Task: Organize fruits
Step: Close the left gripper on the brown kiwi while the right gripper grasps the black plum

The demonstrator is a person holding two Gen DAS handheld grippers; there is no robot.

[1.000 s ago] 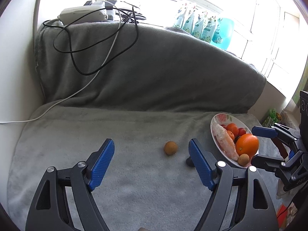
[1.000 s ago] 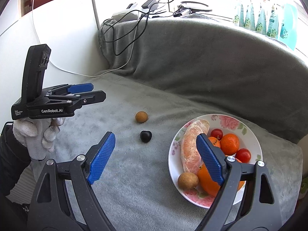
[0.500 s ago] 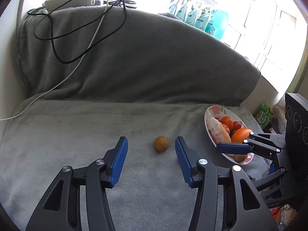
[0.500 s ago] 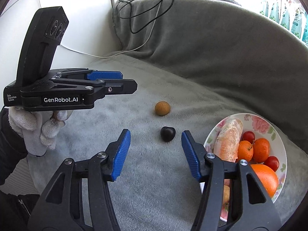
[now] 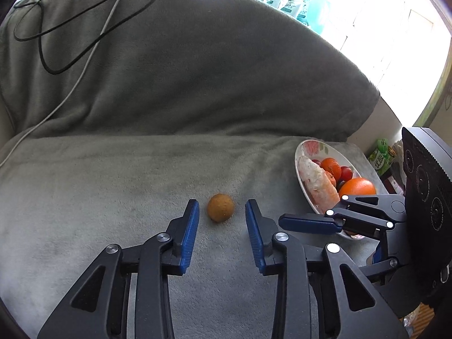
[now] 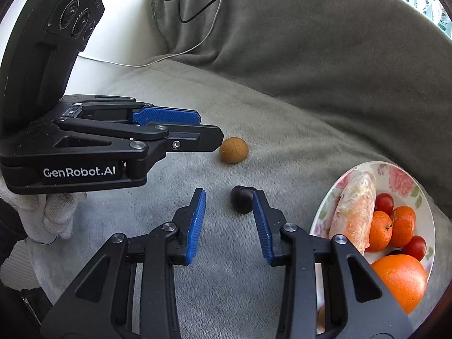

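A small brown round fruit (image 5: 220, 207) lies on the grey blanket, between the blue pads of my left gripper (image 5: 221, 206). The jaws are closing, with gaps still showing on both sides of the fruit. A dark, almost black fruit (image 6: 240, 202) lies just ahead of my right gripper (image 6: 228, 197), against the tip of its right finger. Those jaws are closing too, and the left pad stands well clear. A flowered plate (image 6: 327, 206) to the right holds a big orange (image 6: 401, 279), mandarins, small red fruits and a wrapped peeled piece. The brown fruit (image 6: 234, 150) sits at the left gripper's (image 6: 209, 131) tips.
Black and white cables (image 5: 70, 42) hang over the blanket-covered sofa back. Bottles (image 5: 288, 2) stand on the bright window sill behind it. A green packet (image 5: 381, 155) sits beyond the sofa's right end. A white-gloved hand (image 6: 53, 214) holds the left gripper.
Both grippers have sunk and moved forward toward the two loose fruits, and their jaws have narrowed from wide open. The brown fruit now sits between the left pads.
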